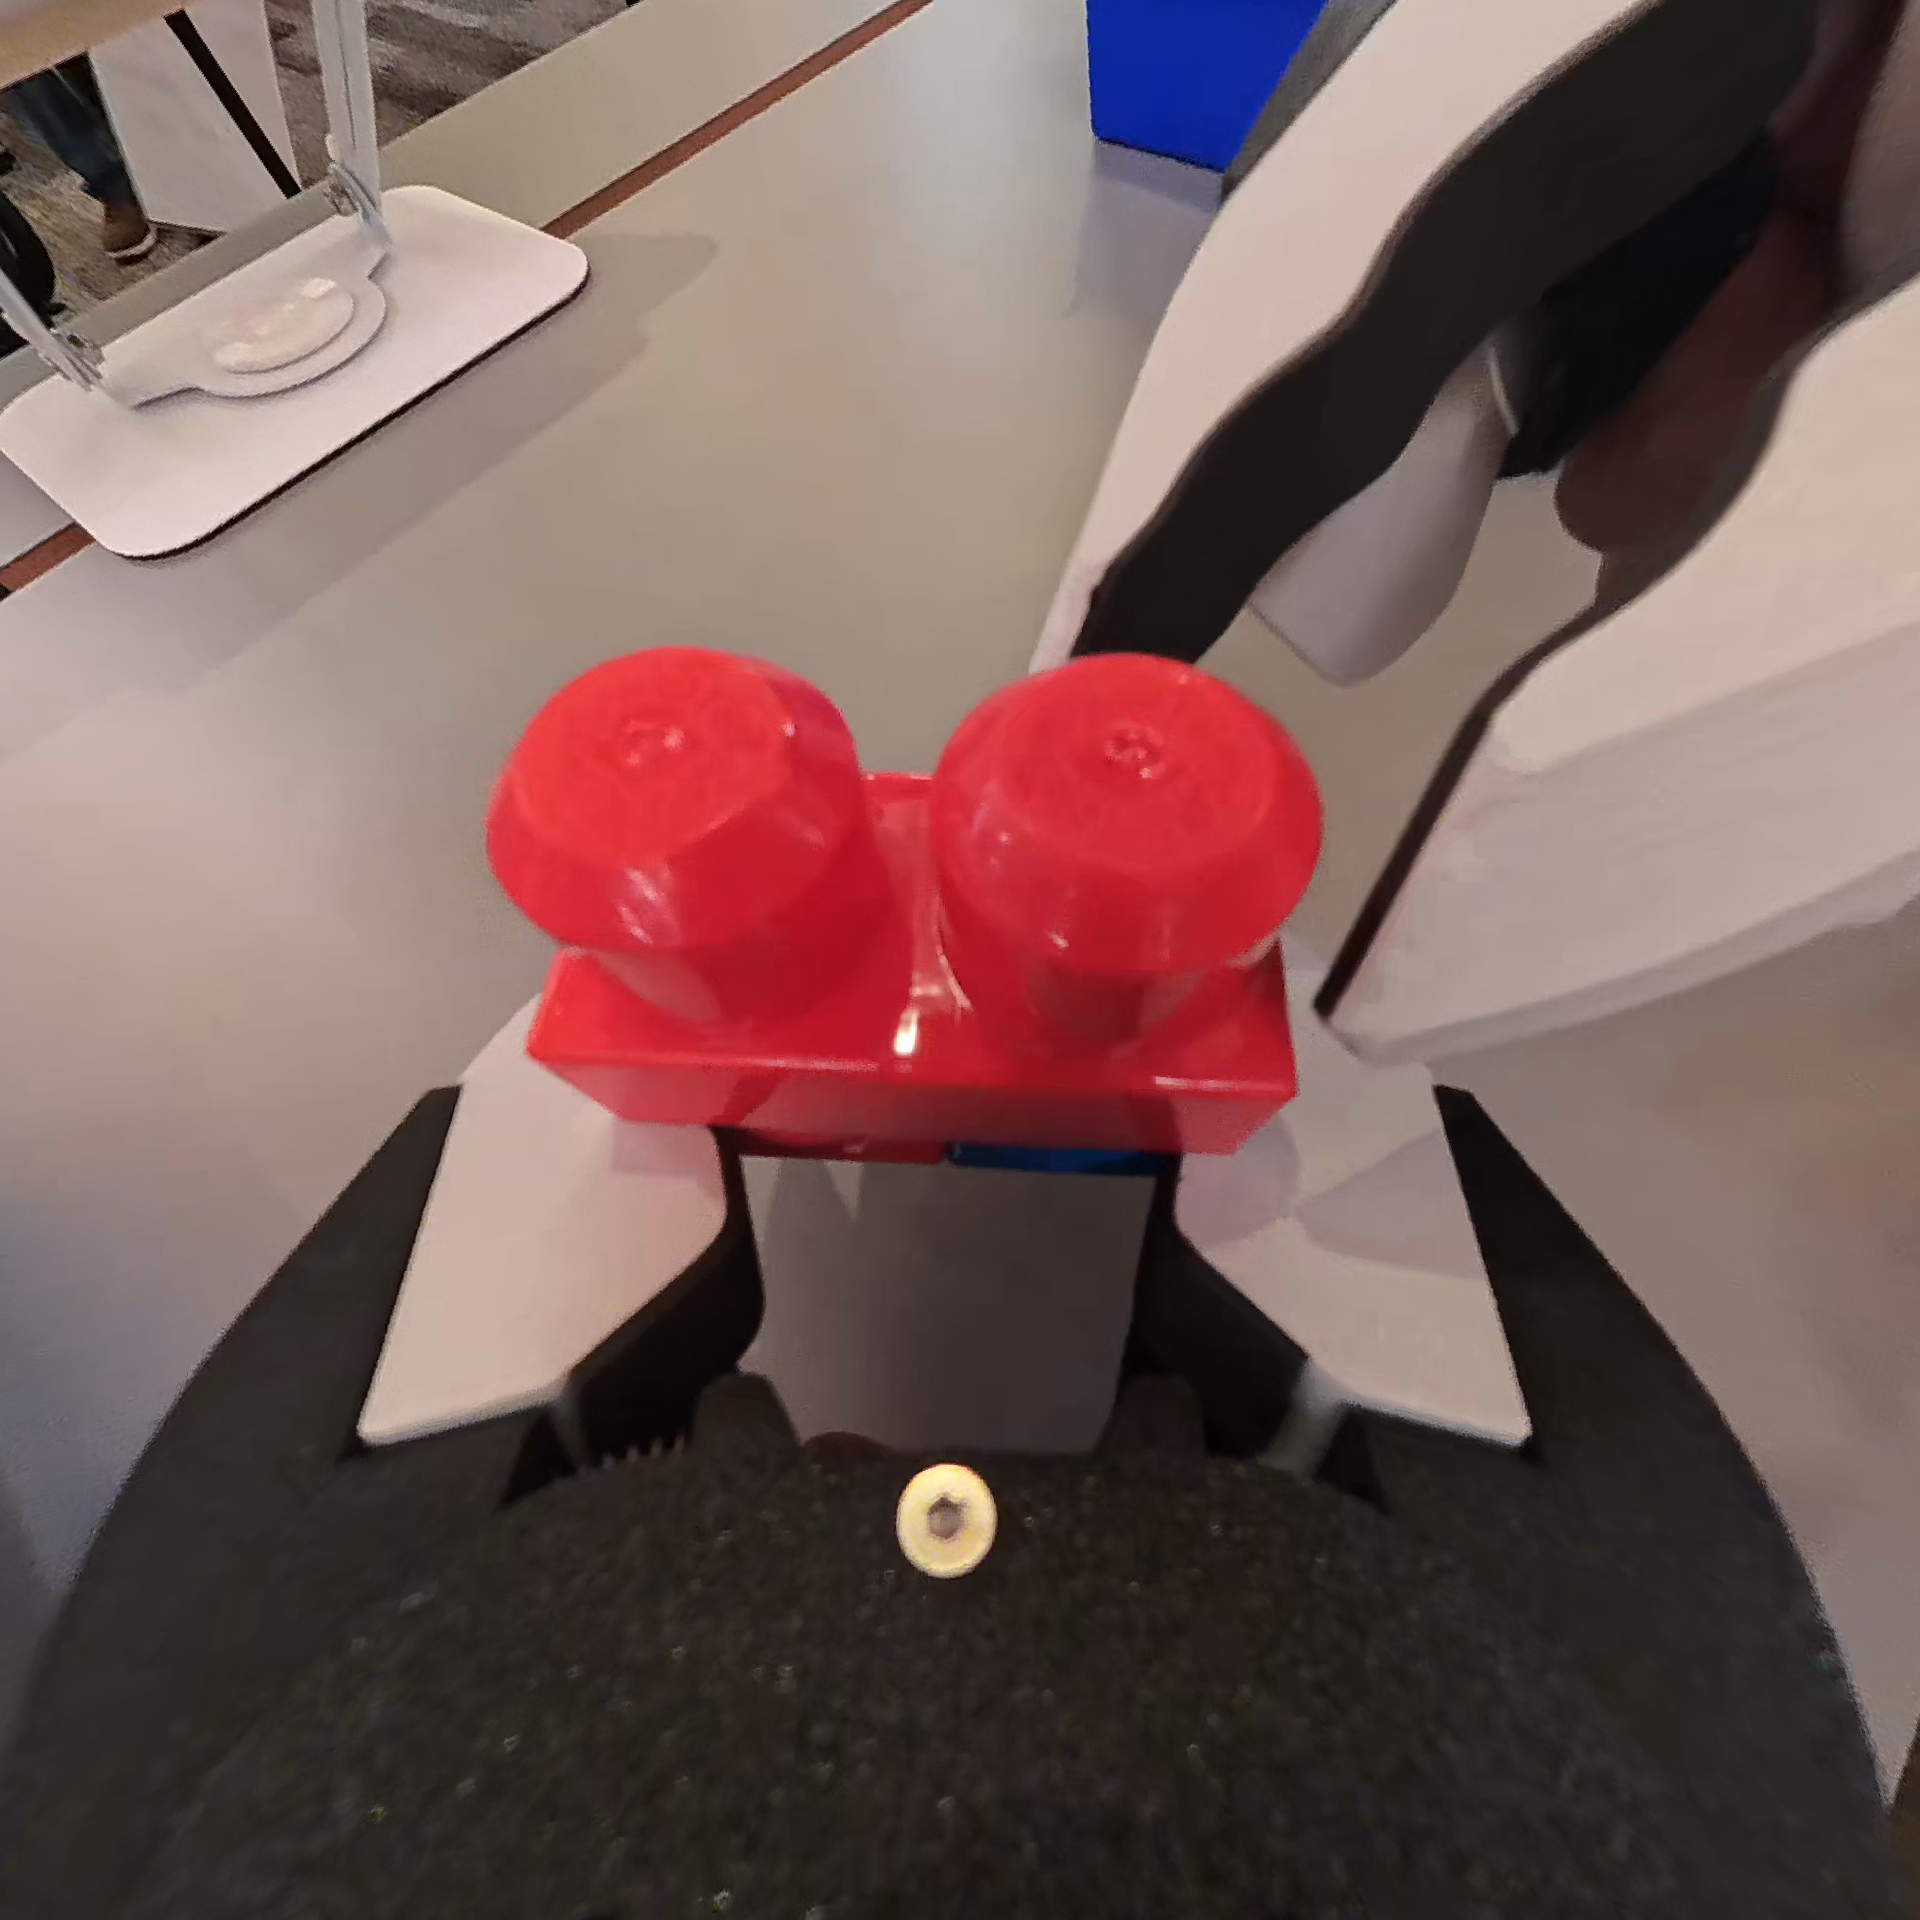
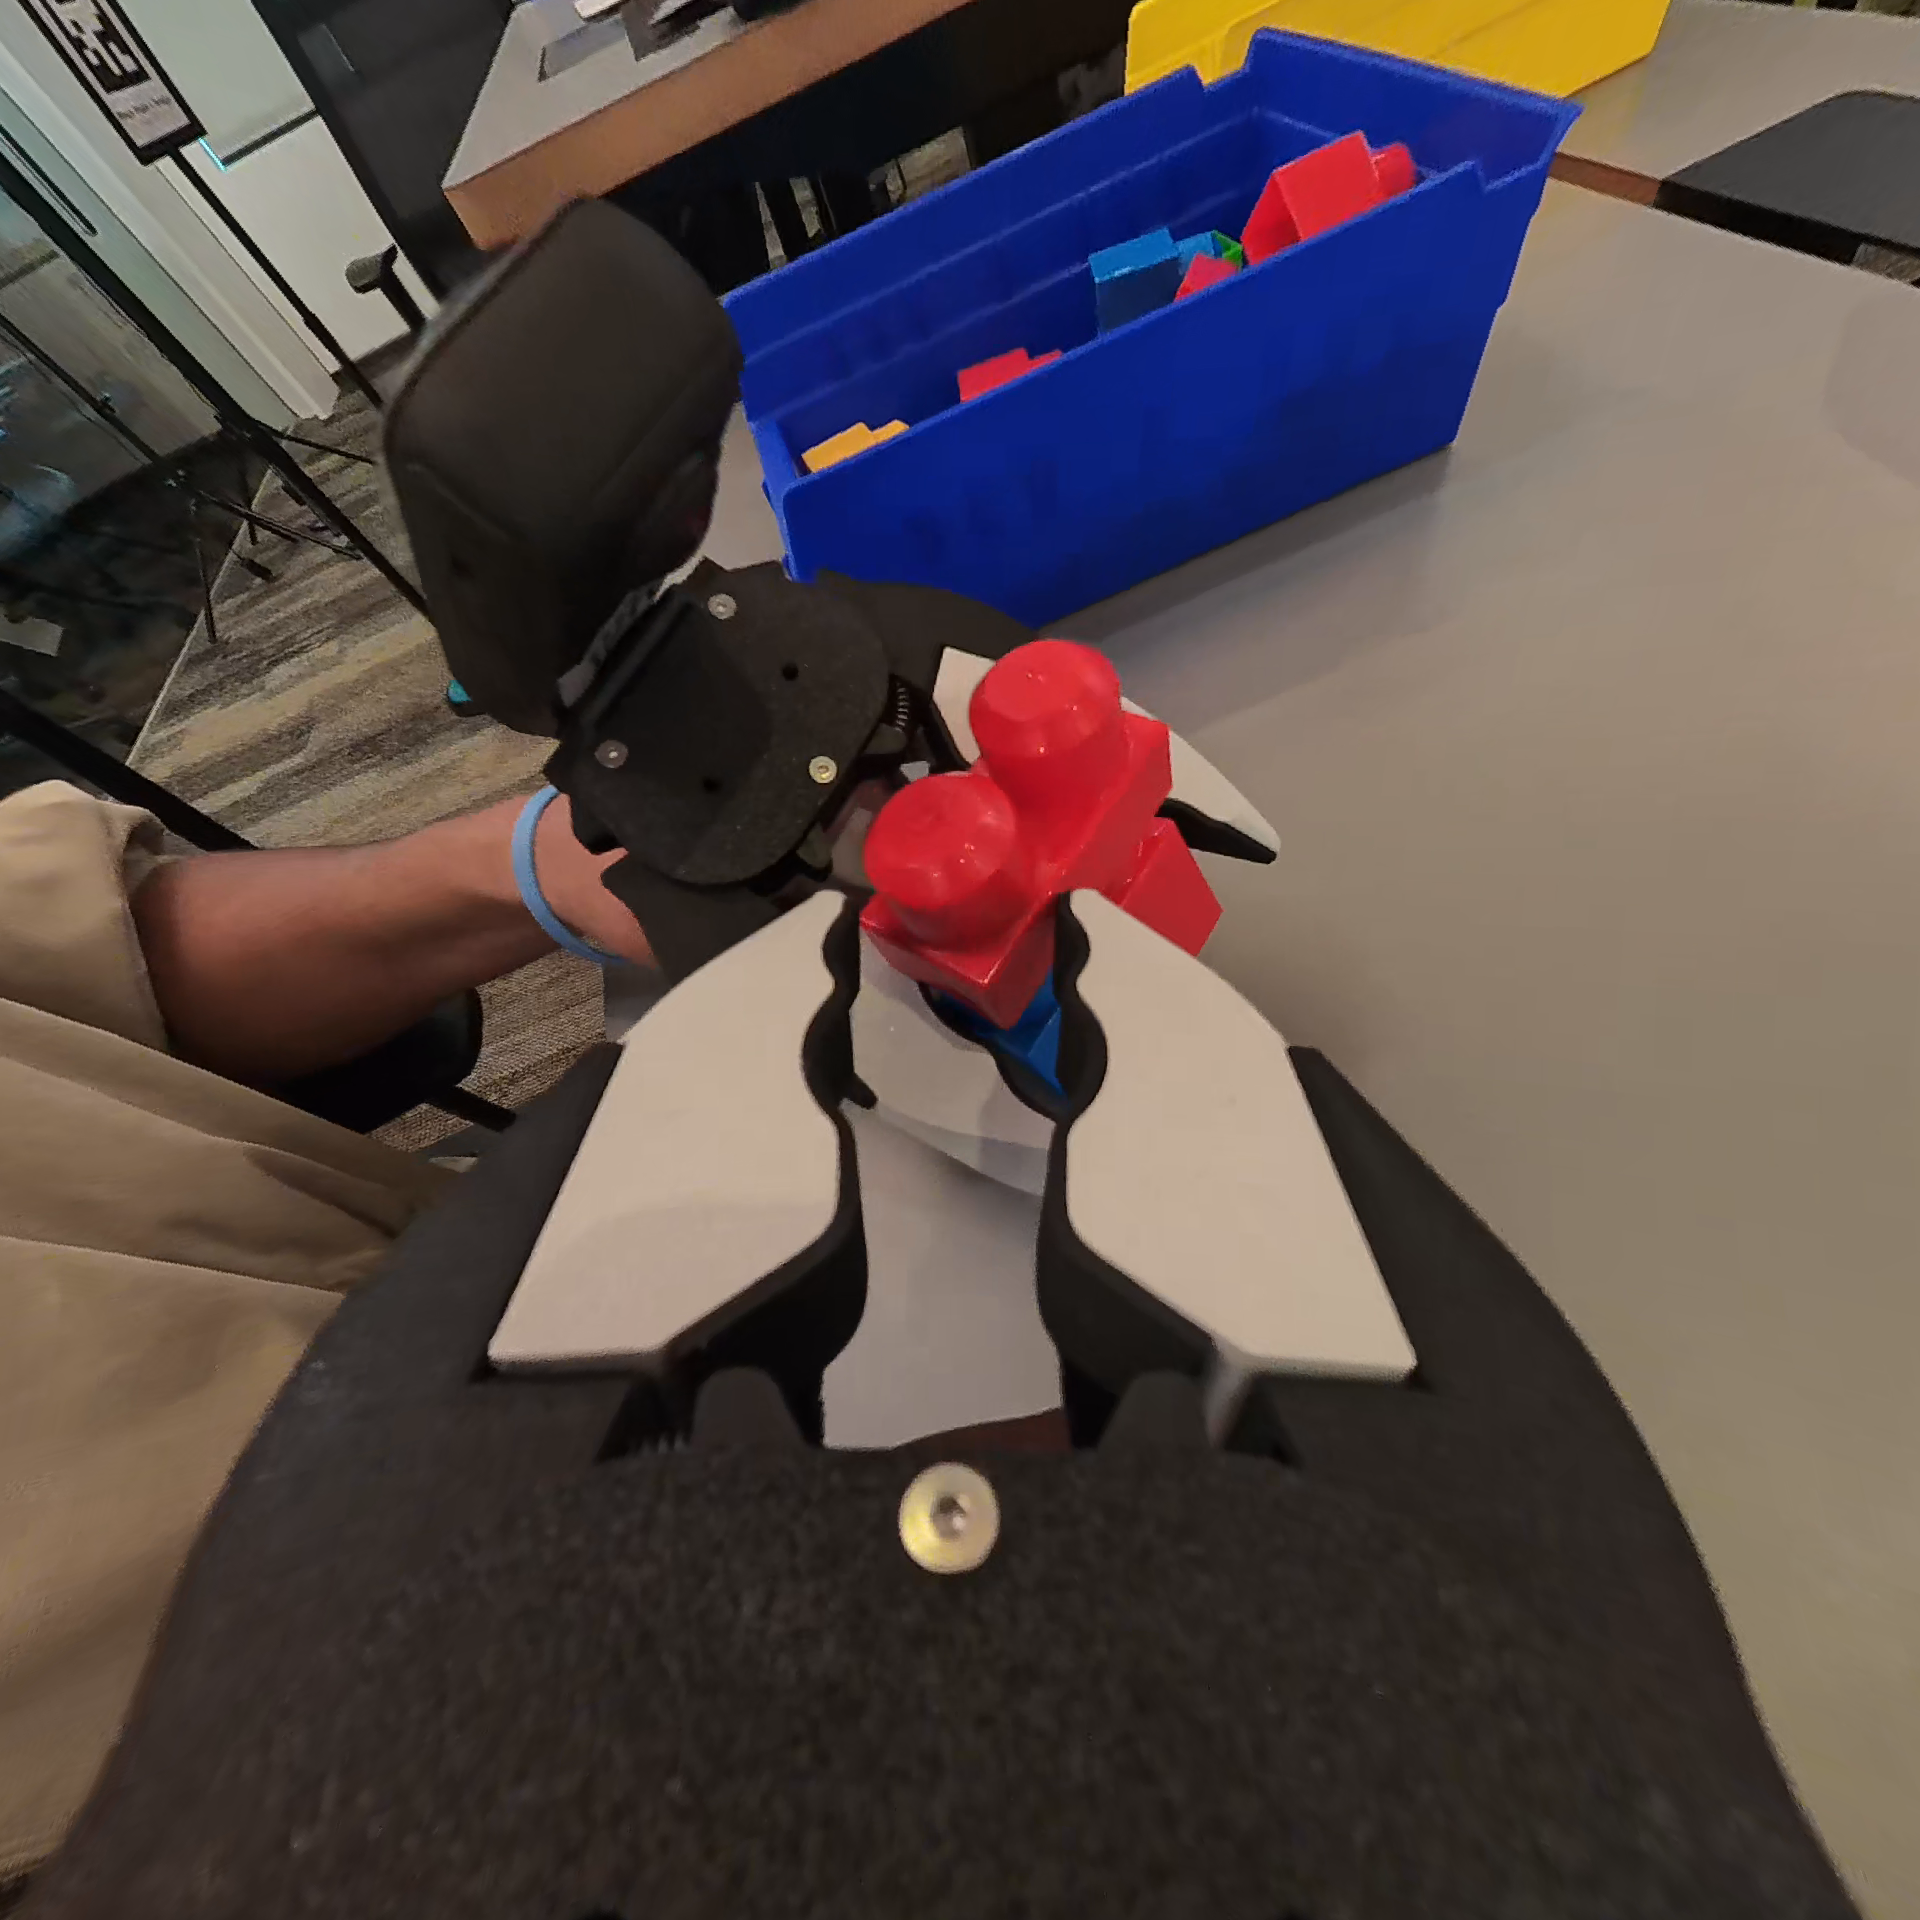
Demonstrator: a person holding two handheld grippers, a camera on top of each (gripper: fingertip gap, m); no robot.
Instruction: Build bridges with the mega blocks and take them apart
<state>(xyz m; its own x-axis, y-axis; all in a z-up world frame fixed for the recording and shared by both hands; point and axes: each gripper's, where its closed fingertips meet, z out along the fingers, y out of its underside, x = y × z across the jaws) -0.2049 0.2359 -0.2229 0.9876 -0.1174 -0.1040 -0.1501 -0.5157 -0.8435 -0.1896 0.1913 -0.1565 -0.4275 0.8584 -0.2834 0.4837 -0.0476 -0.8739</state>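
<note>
Left wrist view
Blocks: one red block with two round studs is showing; a sliver of one blue block is peeking out beneath it.
Left gripper: fingers are sitting narrowly apart, clamping the stack under the red block, held above the grey table.
Right gripper: coming in from the upper right, its fingers are spread around the far right stud; contact cannot be told.
Other: one white stand base is lying at the far left.

Right wrist view
Blocks: two red blocks are showing joined, the studded one on top, a second red block behind; one blue block below.
Right gripper: fingers are closing on the red block's sides.
Bins: one blue bin is holding loose blocks; one yellow bin behind.
Person: one forearm is wearing one blue wristband.
</note>
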